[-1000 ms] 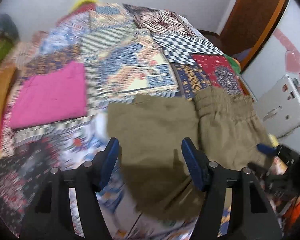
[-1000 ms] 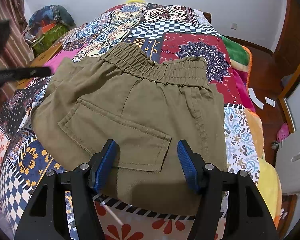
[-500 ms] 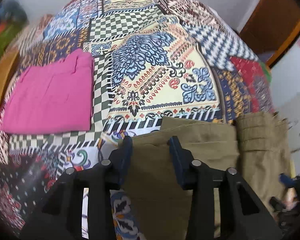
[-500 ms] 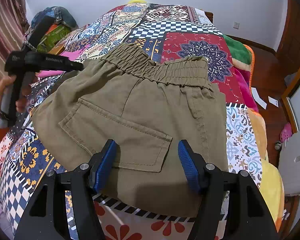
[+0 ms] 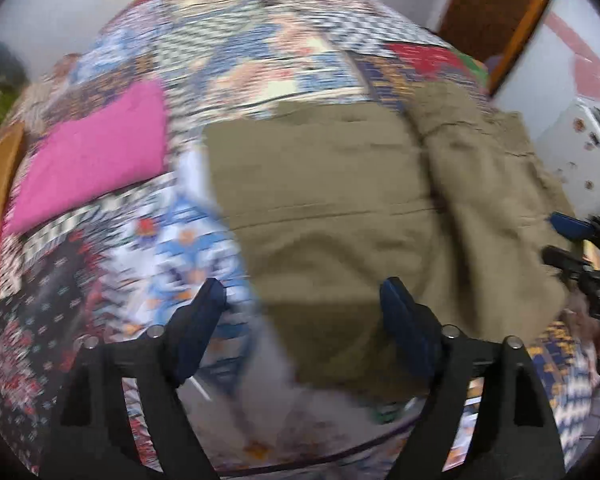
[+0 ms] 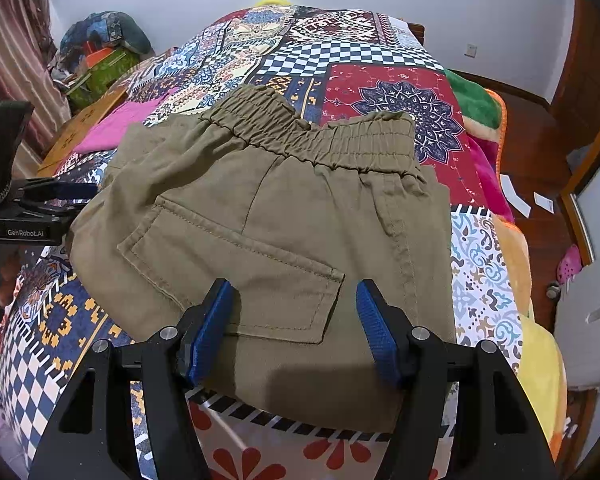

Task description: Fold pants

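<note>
We count one pair of olive pants (image 6: 268,216) with one patch pocket (image 6: 236,276) showing, one folded pink garment (image 5: 88,156), one patchwork quilt (image 6: 384,80) and two grippers: the left gripper (image 5: 300,320) and the right gripper (image 6: 294,332). We see two white paper slips (image 6: 516,196) on the floor.

Folded pants (image 6: 268,216) on the bedspread (image 6: 380,56), another folded garment (image 6: 112,128) to their left

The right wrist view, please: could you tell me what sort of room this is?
Most likely a bedroom: a colourful patchwork quilt covers a bed, folded olive-green cotton pants lie on it, and a brown wooden door stands in the white wall.
</note>
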The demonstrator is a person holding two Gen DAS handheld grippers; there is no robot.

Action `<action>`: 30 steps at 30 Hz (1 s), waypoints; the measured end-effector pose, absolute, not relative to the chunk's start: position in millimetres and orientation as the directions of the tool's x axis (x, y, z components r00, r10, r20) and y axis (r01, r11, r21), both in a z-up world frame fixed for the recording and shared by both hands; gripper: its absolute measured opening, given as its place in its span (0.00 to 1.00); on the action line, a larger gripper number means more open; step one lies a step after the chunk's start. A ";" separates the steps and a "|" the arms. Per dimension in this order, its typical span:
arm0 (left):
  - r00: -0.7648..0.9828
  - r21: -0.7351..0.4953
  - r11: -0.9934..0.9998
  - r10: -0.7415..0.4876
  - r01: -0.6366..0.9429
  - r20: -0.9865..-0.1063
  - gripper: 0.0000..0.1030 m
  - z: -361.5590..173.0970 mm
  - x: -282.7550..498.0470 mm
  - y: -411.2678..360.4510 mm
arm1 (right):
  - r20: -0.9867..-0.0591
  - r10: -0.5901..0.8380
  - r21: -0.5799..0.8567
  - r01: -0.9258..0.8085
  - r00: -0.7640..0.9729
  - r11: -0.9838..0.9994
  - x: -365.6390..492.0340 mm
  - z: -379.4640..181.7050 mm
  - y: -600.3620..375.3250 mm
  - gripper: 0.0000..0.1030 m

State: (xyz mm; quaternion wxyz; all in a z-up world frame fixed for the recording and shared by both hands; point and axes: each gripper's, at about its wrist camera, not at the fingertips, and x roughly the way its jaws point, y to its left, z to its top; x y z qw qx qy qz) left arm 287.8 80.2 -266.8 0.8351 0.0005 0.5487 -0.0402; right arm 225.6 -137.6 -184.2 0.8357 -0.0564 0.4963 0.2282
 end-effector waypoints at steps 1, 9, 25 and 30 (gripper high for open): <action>0.394 -0.041 0.998 -0.056 0.045 -0.917 0.80 -265.8 285.8 88.9 | -0.856 0.324 0.131 -0.437 0.403 0.890 225.6 -184.0 -137.4 0.59; 0.426 -0.110 0.991 -0.066 -0.081 -0.902 0.75 -237.9 252.8 133.7 | -0.857 0.319 0.138 -0.418 0.404 0.898 225.7 -179.9 -138.5 0.59; 0.385 -0.387 0.919 -0.332 -0.074 -0.861 0.91 -244.8 222.5 40.0 | -0.837 0.290 0.163 -0.294 0.464 0.942 203.9 -152.9 -197.4 0.67; 0.404 -0.392 0.916 -0.326 -0.090 -0.855 0.99 -246.6 220.6 26.5 | -0.856 0.290 0.181 -0.277 0.429 0.944 203.7 -168.9 -200.6 0.67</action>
